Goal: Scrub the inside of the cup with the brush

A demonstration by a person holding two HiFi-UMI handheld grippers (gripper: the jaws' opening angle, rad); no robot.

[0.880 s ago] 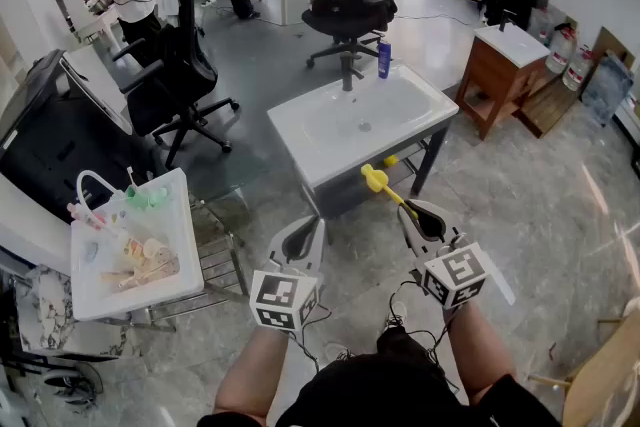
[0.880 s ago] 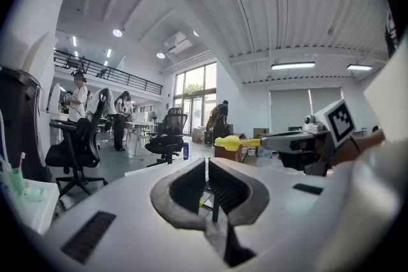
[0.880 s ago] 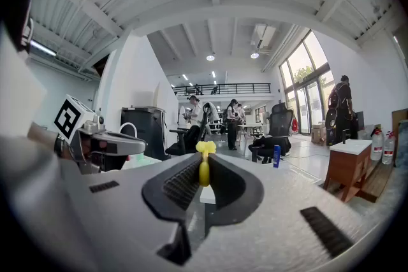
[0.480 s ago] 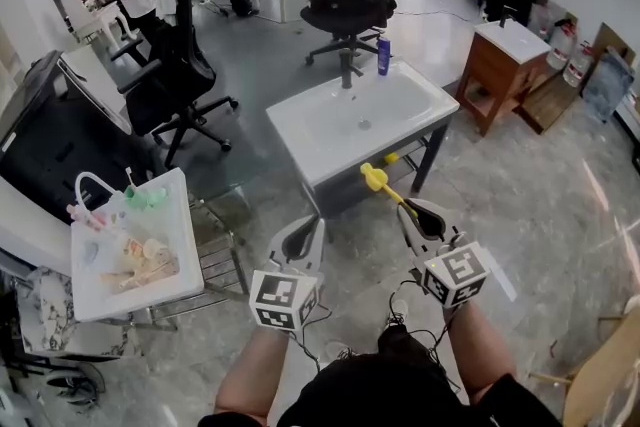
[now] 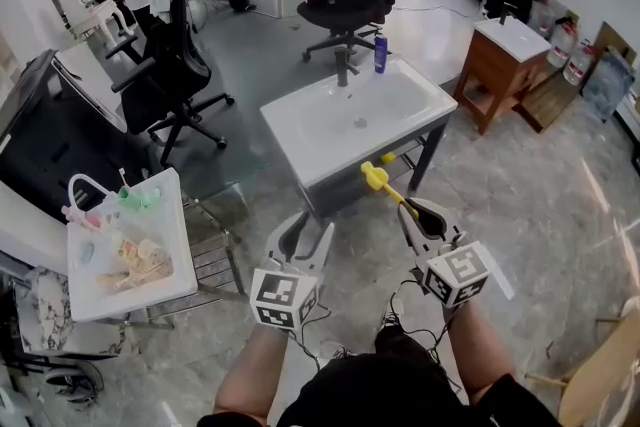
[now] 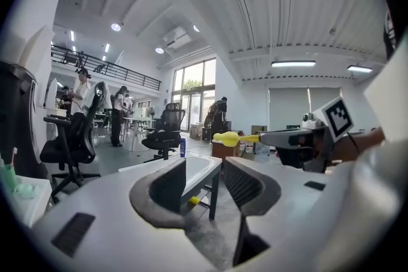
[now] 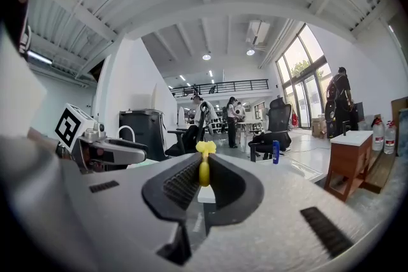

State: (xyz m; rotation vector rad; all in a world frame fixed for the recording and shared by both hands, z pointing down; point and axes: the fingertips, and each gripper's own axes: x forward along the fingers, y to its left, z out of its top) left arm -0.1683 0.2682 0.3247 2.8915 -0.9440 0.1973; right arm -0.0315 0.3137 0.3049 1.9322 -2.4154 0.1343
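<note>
Grasping the yellow brush [image 5: 376, 179] tightly, the right tool [image 5: 414, 213] points it toward the white sink [image 5: 312, 151]; the left tool [image 5: 303, 231], just beside, stands released and empty.

No legible words or numbers. Only coded square markers on cubes of the left gripper [image 5: 305, 237] and right gripper [image 5: 418, 210]; blue bottle [image 5: 380, 54] label perhaps printed, too small.
</note>
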